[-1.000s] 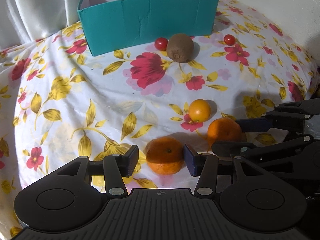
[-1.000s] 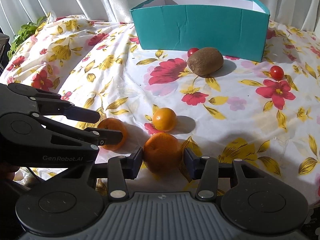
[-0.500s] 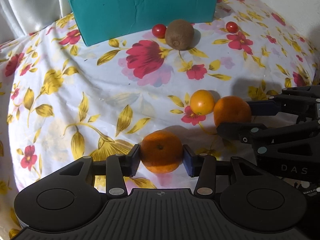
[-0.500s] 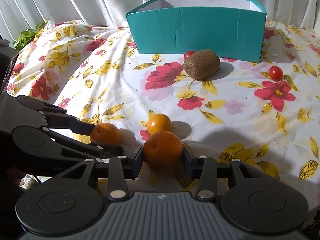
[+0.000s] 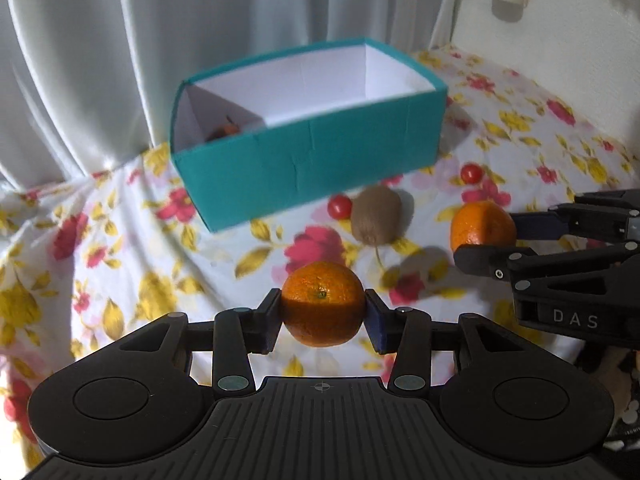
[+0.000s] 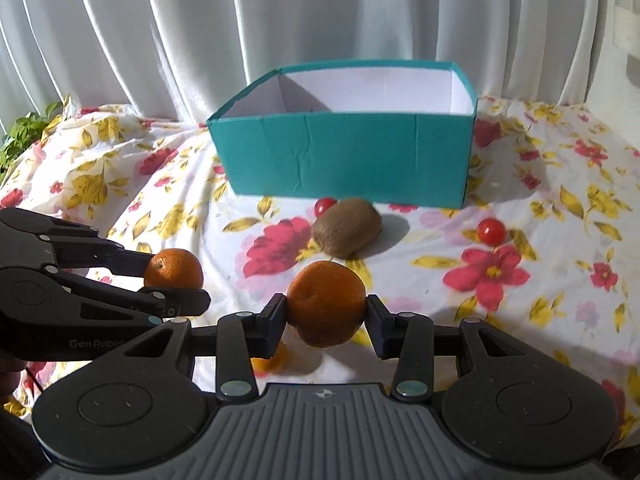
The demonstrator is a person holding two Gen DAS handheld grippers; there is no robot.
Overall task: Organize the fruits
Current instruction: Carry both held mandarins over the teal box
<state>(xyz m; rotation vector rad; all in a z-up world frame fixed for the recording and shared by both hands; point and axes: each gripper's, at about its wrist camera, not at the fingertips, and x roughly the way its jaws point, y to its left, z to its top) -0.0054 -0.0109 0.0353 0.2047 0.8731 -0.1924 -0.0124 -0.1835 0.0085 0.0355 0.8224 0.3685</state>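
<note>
Left claw clamped on one mandarin, right claw clamped on another mandarin, both raised above the worktop, near side of the teal box.

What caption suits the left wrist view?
Left claw lifts an orange toward the teal box.

A bench is covered with a rumpled white cloth printed with red flowers and yellow leaves. A teal cardboard box with a white inside stands on it near the back, before pale curtains. In front of the box lies a brown kiwi, with a cherry tomato touching its left side. A second cherry tomato sits apart to the right. A small yellow-orange fruit lies nearer the front, mostly hidden.
</note>
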